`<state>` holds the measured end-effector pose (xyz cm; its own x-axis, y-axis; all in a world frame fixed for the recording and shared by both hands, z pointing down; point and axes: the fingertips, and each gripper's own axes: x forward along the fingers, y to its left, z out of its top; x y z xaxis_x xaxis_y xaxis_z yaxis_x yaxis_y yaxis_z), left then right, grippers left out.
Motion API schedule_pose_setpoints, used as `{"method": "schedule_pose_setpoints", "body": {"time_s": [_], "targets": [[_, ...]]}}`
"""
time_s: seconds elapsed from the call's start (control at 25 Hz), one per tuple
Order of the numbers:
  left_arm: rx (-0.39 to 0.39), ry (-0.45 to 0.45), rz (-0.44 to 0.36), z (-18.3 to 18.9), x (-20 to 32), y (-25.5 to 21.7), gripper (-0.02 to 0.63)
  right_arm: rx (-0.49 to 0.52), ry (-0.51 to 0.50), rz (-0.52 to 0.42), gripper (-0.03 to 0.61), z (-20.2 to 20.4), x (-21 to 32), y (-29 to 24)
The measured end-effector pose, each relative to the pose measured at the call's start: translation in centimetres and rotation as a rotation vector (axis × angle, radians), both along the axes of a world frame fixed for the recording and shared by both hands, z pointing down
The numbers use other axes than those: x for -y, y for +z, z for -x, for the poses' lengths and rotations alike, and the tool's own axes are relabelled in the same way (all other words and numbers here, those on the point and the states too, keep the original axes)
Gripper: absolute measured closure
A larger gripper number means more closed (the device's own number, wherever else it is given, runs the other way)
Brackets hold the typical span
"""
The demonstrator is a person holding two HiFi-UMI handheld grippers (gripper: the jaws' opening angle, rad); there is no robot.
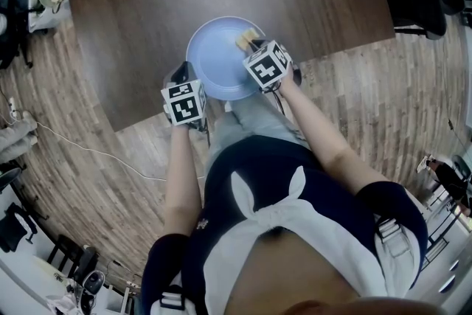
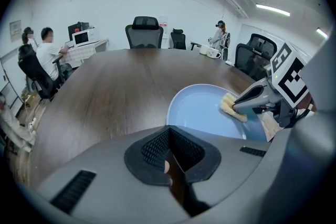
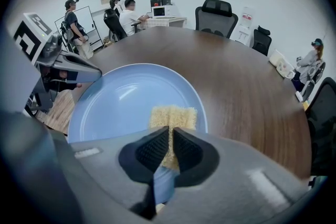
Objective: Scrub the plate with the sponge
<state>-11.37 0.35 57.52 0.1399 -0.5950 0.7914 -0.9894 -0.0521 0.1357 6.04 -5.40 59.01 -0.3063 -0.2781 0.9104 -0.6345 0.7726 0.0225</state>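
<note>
As right tongs [image 3: 170,136] pinch it, sponge [image 3: 173,114] meets plate [image 3: 123,99].

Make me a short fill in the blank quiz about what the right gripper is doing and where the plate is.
1. The right gripper has its jaws shut on a yellow ____.
2. That thing lies on a plate whose colour is ____.
3. The plate sits near the edge of a dark wooden ____.

Missing words: sponge; blue; table.
</note>
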Motion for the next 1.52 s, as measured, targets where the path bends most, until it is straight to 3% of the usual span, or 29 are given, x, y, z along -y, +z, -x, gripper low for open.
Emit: {"method": "schedule_pose_setpoints", "body": {"time_s": [0.6,1.52], "targets": [[0.011,-0.005,-0.001,0.0,0.0,-0.5,0.615,0.069,0.024,0.023,0.555,0.6,-1.5,0.0],[0.007,-0.006,0.001,-0.3,-0.2,0.0,0.615,0.117,-0.053,0.067,0.555,3.5,-4.8,-0.3]]}}
